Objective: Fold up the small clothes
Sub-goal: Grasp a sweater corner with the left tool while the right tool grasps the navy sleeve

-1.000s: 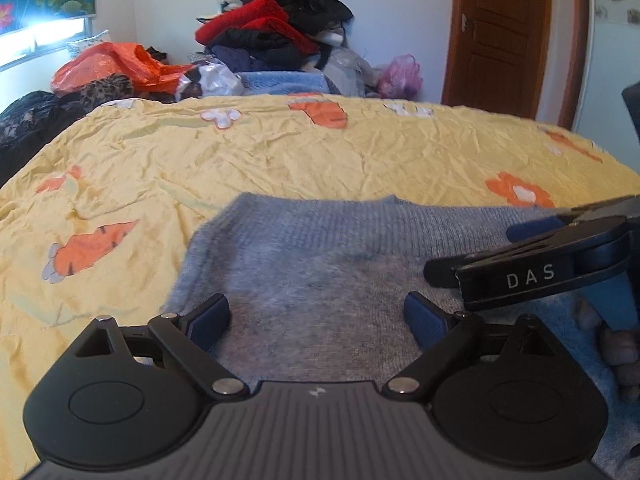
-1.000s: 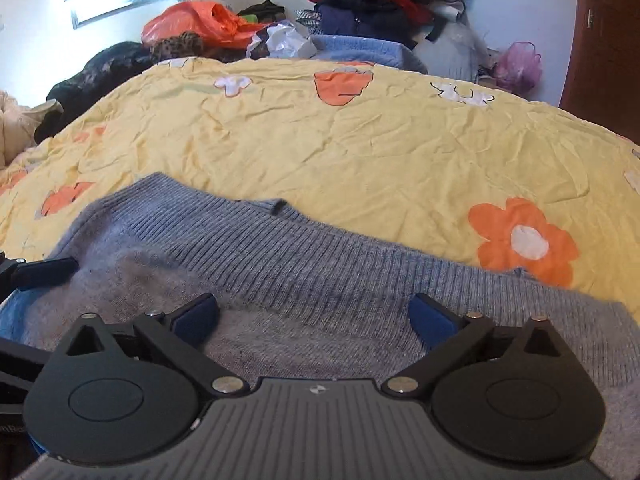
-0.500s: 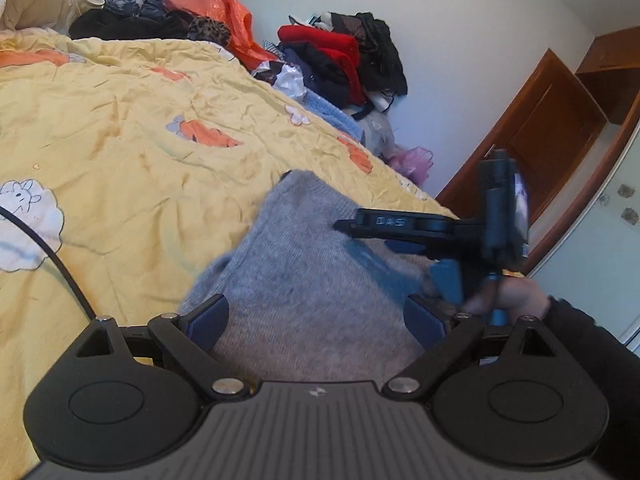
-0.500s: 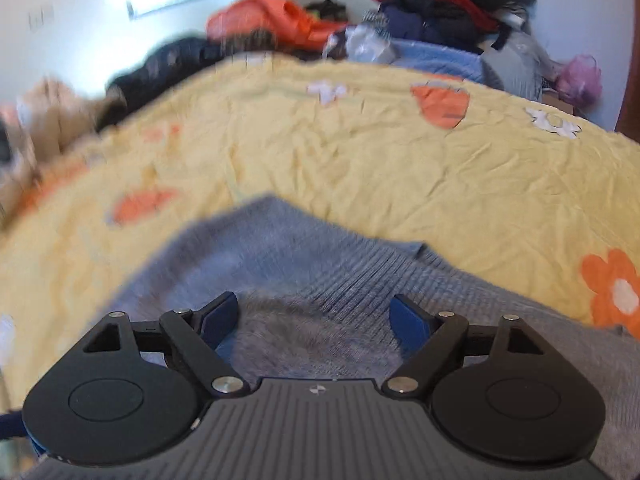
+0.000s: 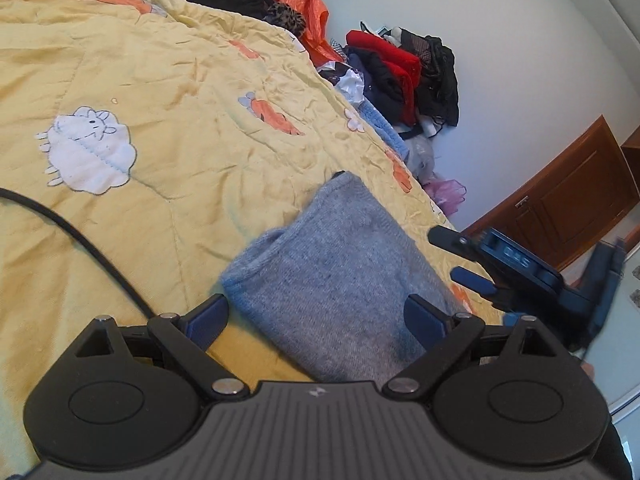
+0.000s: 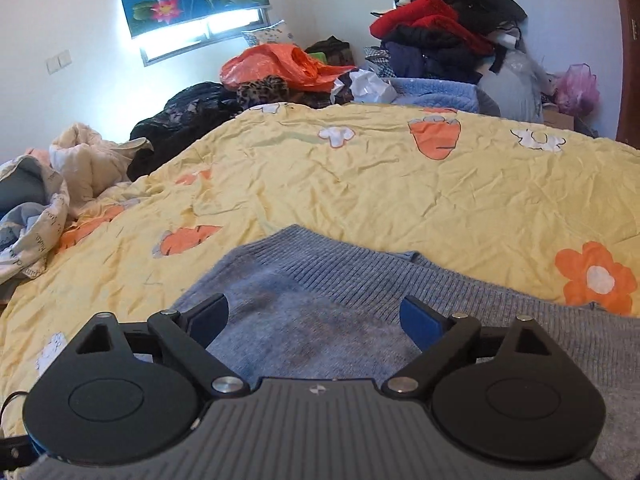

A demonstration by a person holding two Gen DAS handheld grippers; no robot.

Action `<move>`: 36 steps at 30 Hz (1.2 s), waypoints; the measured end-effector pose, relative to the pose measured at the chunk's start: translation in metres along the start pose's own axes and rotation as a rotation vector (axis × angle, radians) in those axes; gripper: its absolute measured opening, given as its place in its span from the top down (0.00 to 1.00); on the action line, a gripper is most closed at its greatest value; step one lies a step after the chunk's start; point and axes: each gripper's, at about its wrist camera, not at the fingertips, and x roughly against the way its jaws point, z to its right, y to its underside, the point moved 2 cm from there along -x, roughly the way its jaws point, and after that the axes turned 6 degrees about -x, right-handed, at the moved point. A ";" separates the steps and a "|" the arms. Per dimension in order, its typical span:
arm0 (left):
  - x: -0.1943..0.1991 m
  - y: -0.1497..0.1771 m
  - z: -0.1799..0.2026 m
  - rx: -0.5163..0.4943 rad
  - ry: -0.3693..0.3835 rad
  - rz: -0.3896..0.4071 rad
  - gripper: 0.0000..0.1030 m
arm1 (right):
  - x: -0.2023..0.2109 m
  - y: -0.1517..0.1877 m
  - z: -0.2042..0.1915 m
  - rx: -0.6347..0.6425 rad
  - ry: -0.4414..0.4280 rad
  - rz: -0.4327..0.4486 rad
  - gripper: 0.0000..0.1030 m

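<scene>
A grey knitted sweater (image 5: pixel 340 264) lies folded on the yellow bedspread (image 5: pixel 180 128), its rounded fold edge towards my left side. My left gripper (image 5: pixel 316 314) is open and tilted, straddling the near end of the sweater without pinching it. My right gripper (image 5: pixel 445 253) hovers at the sweater's right side with its blue pads apart. In the right wrist view the right gripper (image 6: pixel 314 316) stands open above the sweater (image 6: pixel 320 280), whose ribbed hem runs across the yellow bedspread (image 6: pixel 360 184). Nothing is held in either gripper.
A black cable (image 5: pixel 80 236) trails over the bedspread at left. A pile of clothes (image 6: pixel 440 40) and an orange bag (image 6: pixel 280 64) crowd the bed's far side. Crumpled pale bedding (image 6: pixel 48 184) lies at left. A wooden door (image 5: pixel 560 208) stands at right.
My left gripper has slid sideways to the sweater's end and rolled, so its view now tilts. The right gripper has lifted off the sweater, its jaws slightly narrower.
</scene>
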 end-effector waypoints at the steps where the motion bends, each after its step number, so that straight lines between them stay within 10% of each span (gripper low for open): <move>1: -0.004 -0.002 0.001 -0.002 0.000 0.009 0.05 | 0.005 0.000 -0.002 0.003 -0.014 -0.002 0.09; 5: -0.019 -0.009 0.002 0.028 -0.027 0.077 0.06 | 0.014 -0.003 -0.005 -0.042 -0.068 -0.002 0.09; 9: -0.040 -0.017 0.005 -0.032 -0.152 0.006 0.89 | 0.013 -0.007 -0.003 -0.103 -0.096 -0.022 0.09; 14: -0.037 -0.013 0.028 -0.193 -0.158 0.023 0.92 | 0.000 -0.020 -0.003 -0.201 -0.223 -0.138 0.09; 21: -0.017 0.029 0.117 -0.701 0.017 0.130 0.92 | -0.046 -0.042 -0.024 -0.177 -0.319 -0.354 0.09; 25: -0.023 0.047 0.128 -0.788 0.042 0.088 0.92 | -0.068 -0.046 -0.035 -0.096 -0.236 -0.413 0.16; 29: -0.024 0.050 0.131 -0.841 0.053 0.071 0.92 | -0.075 -0.047 -0.021 -0.085 -0.179 -0.407 0.41; 31: -0.026 0.051 0.137 -0.886 0.066 0.051 0.92 | -0.074 -0.046 -0.007 -0.084 -0.158 -0.392 0.81; 36: -0.031 0.058 0.171 -1.007 0.175 -0.029 0.93 | -0.033 -0.047 0.022 -0.026 -0.199 -0.311 0.82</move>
